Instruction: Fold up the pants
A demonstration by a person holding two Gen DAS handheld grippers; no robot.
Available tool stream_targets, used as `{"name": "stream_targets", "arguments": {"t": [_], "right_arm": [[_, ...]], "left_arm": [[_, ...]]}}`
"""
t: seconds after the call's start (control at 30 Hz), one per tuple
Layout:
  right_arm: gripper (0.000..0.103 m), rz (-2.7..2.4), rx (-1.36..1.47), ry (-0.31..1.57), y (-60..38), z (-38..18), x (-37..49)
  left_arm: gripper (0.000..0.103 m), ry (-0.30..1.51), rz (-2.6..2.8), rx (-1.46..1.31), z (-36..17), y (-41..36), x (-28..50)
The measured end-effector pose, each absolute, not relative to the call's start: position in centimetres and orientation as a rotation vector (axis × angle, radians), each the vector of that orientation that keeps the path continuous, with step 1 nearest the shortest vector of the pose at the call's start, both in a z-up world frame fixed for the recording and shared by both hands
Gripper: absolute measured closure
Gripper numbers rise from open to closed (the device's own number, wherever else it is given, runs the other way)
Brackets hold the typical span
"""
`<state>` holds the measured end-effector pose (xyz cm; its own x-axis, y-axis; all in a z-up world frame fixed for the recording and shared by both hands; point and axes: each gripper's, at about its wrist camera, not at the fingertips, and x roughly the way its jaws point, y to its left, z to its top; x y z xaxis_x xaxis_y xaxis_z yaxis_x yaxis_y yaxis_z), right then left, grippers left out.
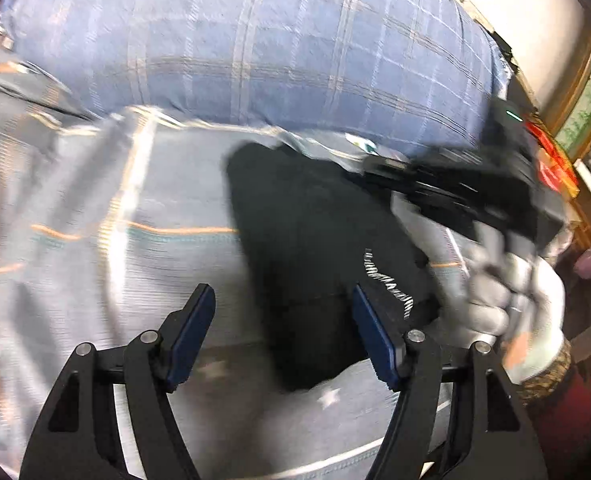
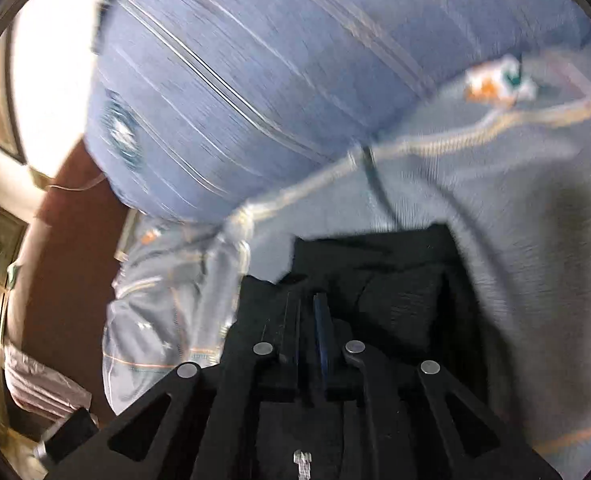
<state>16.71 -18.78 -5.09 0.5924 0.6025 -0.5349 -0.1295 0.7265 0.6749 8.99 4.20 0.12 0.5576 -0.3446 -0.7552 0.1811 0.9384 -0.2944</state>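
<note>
Clenched on black pants (image 2: 399, 280), my right gripper (image 2: 309, 320); my left gripper (image 1: 283, 336) gapes empty above them.

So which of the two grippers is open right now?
The left gripper: its blue-padded fingers stand apart above the black pants. The right gripper is shut.
</note>
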Motion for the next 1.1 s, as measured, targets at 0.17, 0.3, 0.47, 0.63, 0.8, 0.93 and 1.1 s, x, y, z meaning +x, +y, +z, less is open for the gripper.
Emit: {"name": "stream_targets", "arguments": {"t": [0.17, 0.3, 0.47, 0.63, 0.8, 0.93, 1.1], "right_arm": [[0.084, 0.355, 0.420, 0.644, -20.0, -2.4, 9.1], [0.052, 0.191, 0.287, 0.488, -19.0, -2.5, 3.7], [0.030, 0.035, 0.265, 0.408, -19.3, -4.4, 1.1], [0.030, 0.009, 0.293, 0.435, -21.6, -4.4, 0.6], [0.030, 0.012, 0.306, 0.453, -22.3, -4.7, -0.3], [0.030, 0.054, 0.304, 0.474, -21.2, -4.7, -0.4], [0.030, 0.086, 0.273, 0.496, -19.9, -4.9, -0.5]], "left_arm": [[0.034, 0.887, -0.148, -0.189, 1.2, 6.3, 5.9], [0.033, 0.826, -0.024, -0.123, 1.5, 7.3, 3.3], [0.033, 0.829, 0.036, -0.145, 2.1, 9.1, 2.4], [0.033, 0.813, 0.072, -0.173, 2.4, 9.6, 1.9], [0.033, 0.829, 0.063, -0.189, 2.2, 9.3, 1.3], [0.033, 0.825, 0.054, -0.206, 2.4, 9.5, 1.1], [0.033, 0.844, 0.040, -0.202, 2.2, 9.4, 2.0]]}}
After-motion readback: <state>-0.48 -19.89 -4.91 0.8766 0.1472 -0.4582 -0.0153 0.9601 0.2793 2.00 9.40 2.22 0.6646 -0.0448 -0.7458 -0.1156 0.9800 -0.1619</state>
